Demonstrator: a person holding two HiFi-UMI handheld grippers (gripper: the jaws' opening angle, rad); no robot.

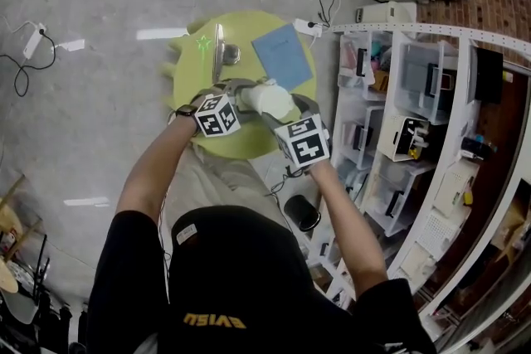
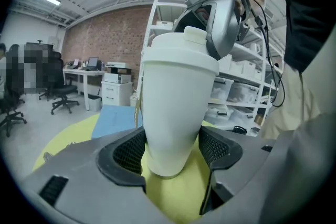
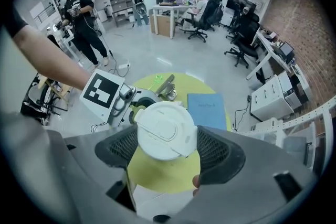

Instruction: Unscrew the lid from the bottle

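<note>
- The bottle [image 2: 176, 113] stands upright over the tabletop [image 1: 189, 79], near its middle. I cannot tell whether its base rests on the tabletop or hangs just clear of it.
- My left tool [image 2: 172, 150] comes in from the side, level with the tabletop. It holds the bottle low on its tapered body, with both pads against the wall.
- My right tool [image 3: 167, 147] reaches down from above the tabletop and holds the lid [image 3: 165, 131] by its rim, one pad on either side. The lid looks fully seated.
- I judge the step in hand to be the first turn of the lid.
- To do it well, I hold the left tool firm and motionless. The body narrows downward, so a loose grip could let it slide or spin along with the lid.
- I turn the right tool about the bottle's own axis, square to the tabletop, so the pads do not ride off the round rim.
- The lid seems to carry a flip cap on top, so I leave the pads on the rim, not on that cap.
- I add no downward push, and I lift only once the thread runs free.
- If the pads skid on the smooth plastic, I reset the grip rather than squeeze harder.
</note>
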